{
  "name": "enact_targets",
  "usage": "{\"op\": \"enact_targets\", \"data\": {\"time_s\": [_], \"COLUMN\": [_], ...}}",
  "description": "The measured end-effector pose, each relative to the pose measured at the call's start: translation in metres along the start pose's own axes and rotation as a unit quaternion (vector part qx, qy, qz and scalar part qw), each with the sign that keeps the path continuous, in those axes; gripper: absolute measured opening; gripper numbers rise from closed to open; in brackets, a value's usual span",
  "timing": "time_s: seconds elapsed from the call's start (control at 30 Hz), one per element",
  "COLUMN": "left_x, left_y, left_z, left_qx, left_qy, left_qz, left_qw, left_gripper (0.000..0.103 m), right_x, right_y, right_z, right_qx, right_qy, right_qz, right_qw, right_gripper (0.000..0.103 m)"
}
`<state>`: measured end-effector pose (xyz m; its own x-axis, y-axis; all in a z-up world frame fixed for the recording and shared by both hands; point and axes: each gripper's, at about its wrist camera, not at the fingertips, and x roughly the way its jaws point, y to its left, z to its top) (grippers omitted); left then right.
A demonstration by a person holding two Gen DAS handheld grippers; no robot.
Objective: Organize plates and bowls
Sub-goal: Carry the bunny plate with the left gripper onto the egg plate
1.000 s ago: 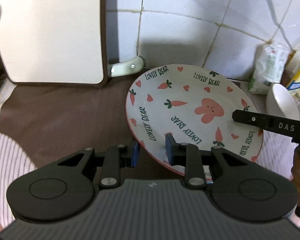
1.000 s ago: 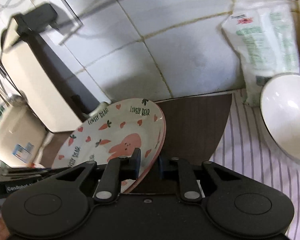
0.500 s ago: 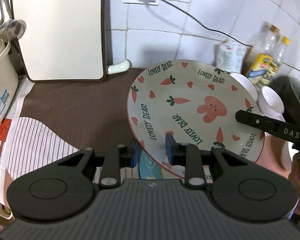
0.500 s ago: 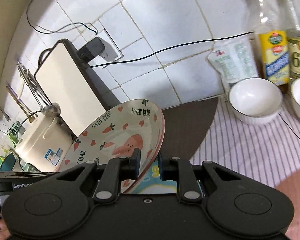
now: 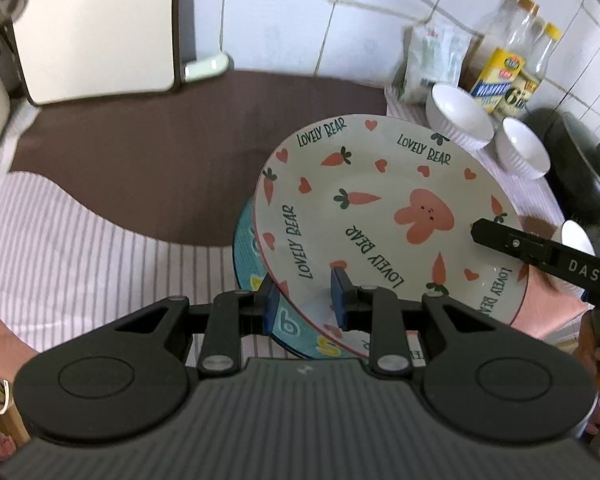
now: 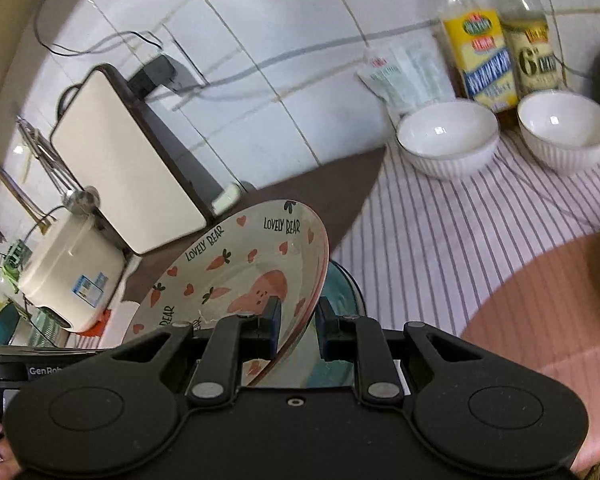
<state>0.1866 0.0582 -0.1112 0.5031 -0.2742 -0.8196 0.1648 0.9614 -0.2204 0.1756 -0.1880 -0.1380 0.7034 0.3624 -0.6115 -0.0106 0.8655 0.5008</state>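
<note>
Both hand-held grippers, left (image 5: 304, 294) and right (image 6: 298, 322), pinch the bunny plate (image 5: 380, 216) above a blue plate (image 5: 246, 248); two white bowls (image 6: 448, 138) stand near the bottles (image 6: 478, 40).

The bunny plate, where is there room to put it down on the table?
The bunny plate hangs over a blue plate. Bare room: the brown mat between the cutting board and the plates, and the striped cloth left of the blue plate. Crowded: the far right, with two white bowls, bottles and a dark pan.
</note>
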Motion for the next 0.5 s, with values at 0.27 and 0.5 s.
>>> {"op": "enact_targets", "data": {"time_s": [0.27,0.5], "left_x": [0.031,0.041], "left_y": [0.006,0.009], "left_z": [-0.001,-0.002], "left_qx": [-0.008,-0.011], "left_qy": [0.030,0.048], "left_qz": [0.004,0.016], "left_qw": [0.9995,0.9987], "left_gripper": [0.025,0.025], "right_x": [0.019,0.026], "right_y": [-0.008,-0.004], "right_z": [-0.010,-0.015], "right_qx": [0.001,-0.012], "right_qy": [0.031,0.051], "right_qz": [-0.019,-0.034], "right_qw": [0.999,0.998], "right_gripper": [0.023,0.023]}}
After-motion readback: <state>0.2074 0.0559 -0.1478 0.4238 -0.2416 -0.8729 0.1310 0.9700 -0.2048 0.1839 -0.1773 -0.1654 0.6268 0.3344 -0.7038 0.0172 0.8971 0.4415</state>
